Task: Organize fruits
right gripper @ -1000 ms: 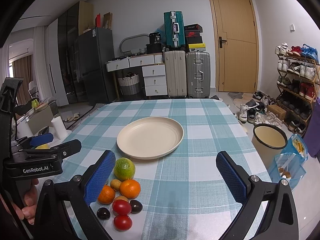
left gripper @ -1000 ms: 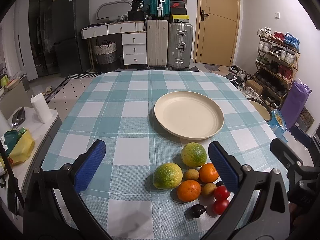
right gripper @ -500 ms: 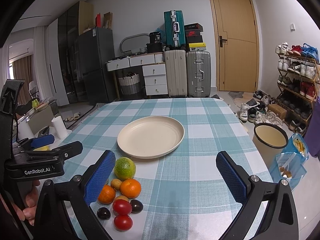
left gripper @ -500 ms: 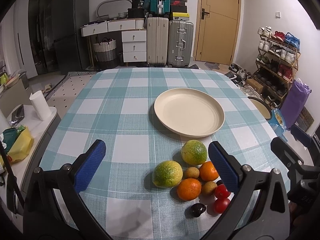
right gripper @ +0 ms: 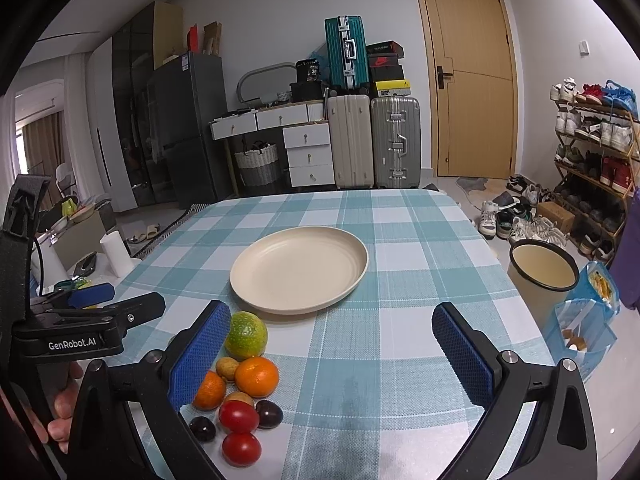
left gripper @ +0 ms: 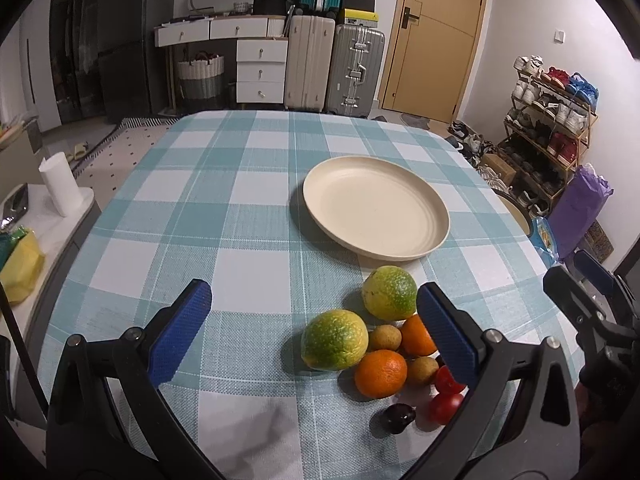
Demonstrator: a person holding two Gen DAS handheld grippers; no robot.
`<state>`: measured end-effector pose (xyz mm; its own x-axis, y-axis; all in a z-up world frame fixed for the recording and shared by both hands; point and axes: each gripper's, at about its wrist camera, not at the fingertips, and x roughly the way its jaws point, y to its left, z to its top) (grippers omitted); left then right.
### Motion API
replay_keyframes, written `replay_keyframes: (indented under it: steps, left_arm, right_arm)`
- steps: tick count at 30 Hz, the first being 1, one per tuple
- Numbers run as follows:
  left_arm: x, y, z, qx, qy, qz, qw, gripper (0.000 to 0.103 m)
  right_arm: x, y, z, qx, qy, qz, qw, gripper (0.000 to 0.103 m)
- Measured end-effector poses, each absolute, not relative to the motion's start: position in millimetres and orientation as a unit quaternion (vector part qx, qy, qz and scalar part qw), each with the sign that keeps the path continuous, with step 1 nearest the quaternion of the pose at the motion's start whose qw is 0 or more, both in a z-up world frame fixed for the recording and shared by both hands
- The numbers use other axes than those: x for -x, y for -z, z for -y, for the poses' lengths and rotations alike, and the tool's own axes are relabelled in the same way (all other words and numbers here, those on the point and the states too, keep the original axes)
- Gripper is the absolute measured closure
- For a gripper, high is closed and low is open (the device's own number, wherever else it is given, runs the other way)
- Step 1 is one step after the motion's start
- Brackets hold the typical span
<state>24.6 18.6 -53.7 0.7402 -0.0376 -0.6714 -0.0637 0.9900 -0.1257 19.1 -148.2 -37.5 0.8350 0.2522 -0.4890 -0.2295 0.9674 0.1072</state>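
A cluster of fruit lies on the checked table near its front edge: two green-yellow citrus [left gripper: 335, 339] [left gripper: 389, 293], two oranges [left gripper: 380, 373] [right gripper: 256, 376], small brown fruits [left gripper: 385, 337], two red tomatoes [right gripper: 239, 416] [right gripper: 241, 448] and dark plums [right gripper: 269, 413]. An empty cream plate [left gripper: 376, 207] [right gripper: 299, 268] sits beyond them. My left gripper [left gripper: 316, 332] is open and empty, with the fruit between and just beyond its fingers. My right gripper [right gripper: 330, 354] is open and empty, with the fruit by its left finger.
The table [left gripper: 224, 200] has a teal and white checked cloth. A side cabinet with a paper roll [left gripper: 58, 189] stands to the left. A bin [right gripper: 542, 270] and a shoe rack [right gripper: 592, 168] stand to the right. Suitcases [right gripper: 372, 140] and drawers line the back wall.
The left gripper has moved forward and lower toward the fruit, which now sits higher and larger in its view. The right gripper has hardly moved.
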Motion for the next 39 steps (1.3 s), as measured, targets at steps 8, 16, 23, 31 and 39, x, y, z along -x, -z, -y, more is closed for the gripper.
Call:
replay_keyframes:
  steps: [8, 16, 23, 31, 39]
  left_arm:
    - [-43, 81, -30, 0.084, 0.006, -0.394, 0.915, 0.001]
    - [-57, 103, -34, 0.103, 0.035, -0.427, 0.898, 0.001]
    - [-63, 115, -29, 0.112, 0.061, -0.449, 0.885, 0.013]
    - [-67, 125, -26, 0.126, 0.105, -0.470, 0.868, 0.048]
    - [-68, 128, -28, 0.140, 0.150, -0.465, 0.861, 0.057]
  right_arm:
    - [-37, 48, 145, -0.022, -0.134, -0.270, 0.953, 0.000]
    - [-57, 61, 144, -0.026, -0.136, -0.285, 0.949, 0.000]
    - [-72, 67, 145, -0.029, -0.141, -0.296, 0.944, 0.000]
    - [-82, 71, 143, -0.034, -0.148, -0.305, 0.940, 0.000]
    - [-88, 75, 134, -0.029, -0.159, -0.314, 0.936, 0.000]
